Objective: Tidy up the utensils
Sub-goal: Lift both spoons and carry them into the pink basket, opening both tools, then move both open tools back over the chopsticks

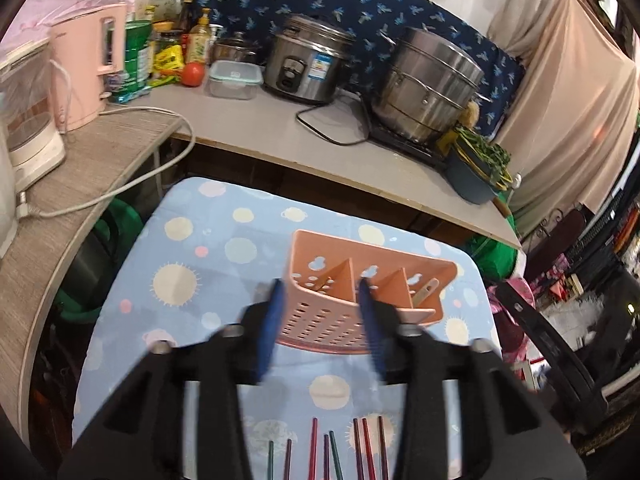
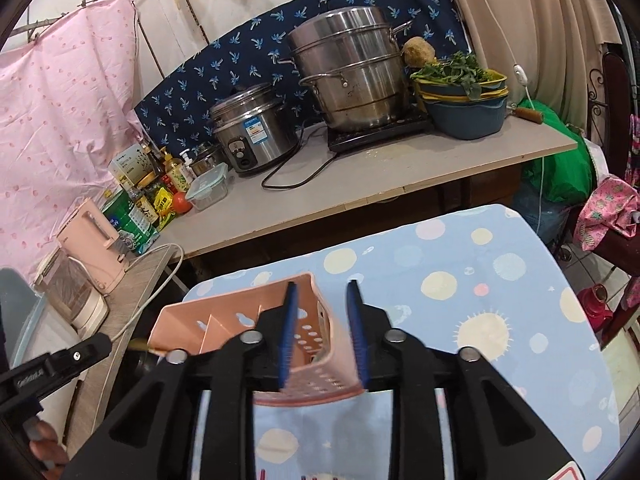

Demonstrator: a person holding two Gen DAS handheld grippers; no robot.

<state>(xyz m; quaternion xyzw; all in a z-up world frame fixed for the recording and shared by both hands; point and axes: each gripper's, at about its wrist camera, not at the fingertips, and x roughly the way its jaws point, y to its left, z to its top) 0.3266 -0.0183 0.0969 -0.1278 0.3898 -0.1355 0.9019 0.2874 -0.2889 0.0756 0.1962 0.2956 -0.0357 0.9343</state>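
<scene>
A peach perforated utensil caddy with three compartments stands on the blue dotted table cover. A wooden handle pokes out of its right compartment. Several dark red and green chopsticks lie on the cover at the near edge. My left gripper is open and empty, just in front of the caddy. In the right wrist view the caddy sits between and behind my right gripper's open, empty fingers, at its right end.
Behind the table is a counter with a rice cooker, a steel steamer pot, a blue basin of greens, a plastic box, a tomato and bottles. A pink kettle and cable lie left.
</scene>
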